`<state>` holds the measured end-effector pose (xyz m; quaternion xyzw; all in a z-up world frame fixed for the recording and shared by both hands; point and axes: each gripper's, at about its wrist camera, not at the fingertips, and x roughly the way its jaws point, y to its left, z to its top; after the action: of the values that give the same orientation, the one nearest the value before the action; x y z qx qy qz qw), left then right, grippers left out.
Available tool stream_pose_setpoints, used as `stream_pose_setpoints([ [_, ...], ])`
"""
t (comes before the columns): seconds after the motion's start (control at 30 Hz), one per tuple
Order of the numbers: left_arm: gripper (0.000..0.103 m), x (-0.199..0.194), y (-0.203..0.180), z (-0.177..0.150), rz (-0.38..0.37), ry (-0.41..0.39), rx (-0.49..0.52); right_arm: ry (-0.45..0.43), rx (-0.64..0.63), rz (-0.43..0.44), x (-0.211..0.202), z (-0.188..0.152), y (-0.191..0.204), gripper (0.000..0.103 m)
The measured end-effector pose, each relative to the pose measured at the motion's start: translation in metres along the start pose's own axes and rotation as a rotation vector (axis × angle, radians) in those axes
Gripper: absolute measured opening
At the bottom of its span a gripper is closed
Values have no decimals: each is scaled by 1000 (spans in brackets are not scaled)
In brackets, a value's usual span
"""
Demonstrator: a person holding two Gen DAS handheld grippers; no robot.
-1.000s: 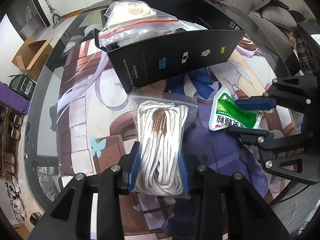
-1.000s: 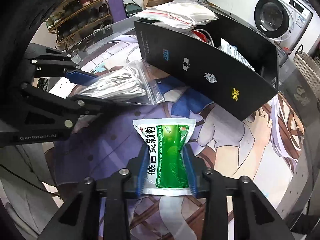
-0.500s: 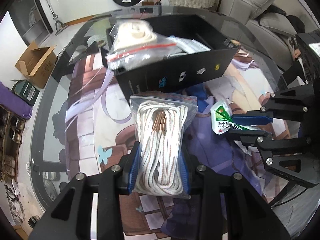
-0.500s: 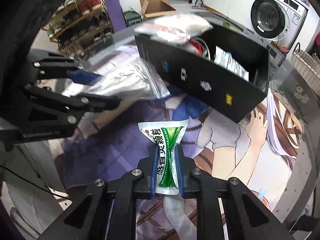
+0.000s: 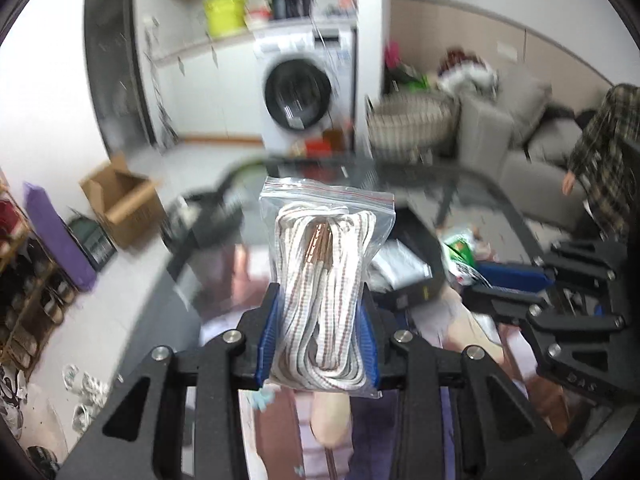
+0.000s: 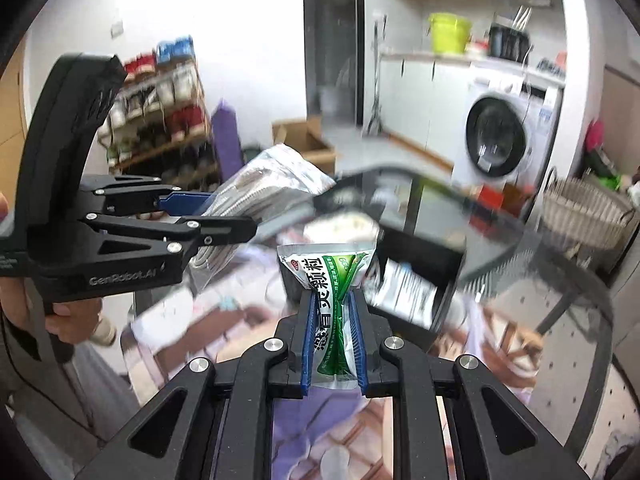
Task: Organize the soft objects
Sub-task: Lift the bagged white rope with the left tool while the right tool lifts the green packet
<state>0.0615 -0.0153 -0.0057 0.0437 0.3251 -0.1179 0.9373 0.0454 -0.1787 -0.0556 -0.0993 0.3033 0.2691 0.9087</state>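
Observation:
My left gripper (image 5: 320, 340) is shut on a clear zip bag of white rope (image 5: 324, 276) and holds it up in the air, upright. My right gripper (image 6: 334, 336) is shut on a green and white pouch (image 6: 334, 292), squeezed narrow, also lifted off the table. The black open box (image 6: 416, 264) sits below and beyond the pouch, with packets inside; it shows blurred in the left wrist view (image 5: 404, 280). The right gripper (image 5: 516, 280) appears at the right of the left wrist view, the left gripper (image 6: 208, 216) at the left of the right wrist view.
The round glass table (image 6: 560, 264) with a printed mat lies below both grippers. A washing machine (image 5: 304, 92), a wicker basket (image 5: 412, 124), a cardboard box (image 5: 120, 200) and a shoe rack (image 6: 160, 120) stand around the room. A person in a plaid shirt (image 5: 604, 148) is far right.
Both grippers have lifted and tilted up with their bags, so the views now look across the room instead of down at the table. The frames are motion-blurred.

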Motion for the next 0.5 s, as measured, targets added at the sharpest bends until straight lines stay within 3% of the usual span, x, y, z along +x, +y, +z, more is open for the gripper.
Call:
stream_pose_setpoints([
  [0.2, 34, -29, 2, -2, 35, -197, 27, -212, -12, -41, -39, 5, 3, 16],
  [0.33, 34, -37, 0, -4, 48, -247, 62, -254, -14, -43, -51, 5, 4, 16],
  [0.5, 34, -37, -2, -2, 33, -251, 71, -267, -4, -39, -56, 7, 1, 16],
])
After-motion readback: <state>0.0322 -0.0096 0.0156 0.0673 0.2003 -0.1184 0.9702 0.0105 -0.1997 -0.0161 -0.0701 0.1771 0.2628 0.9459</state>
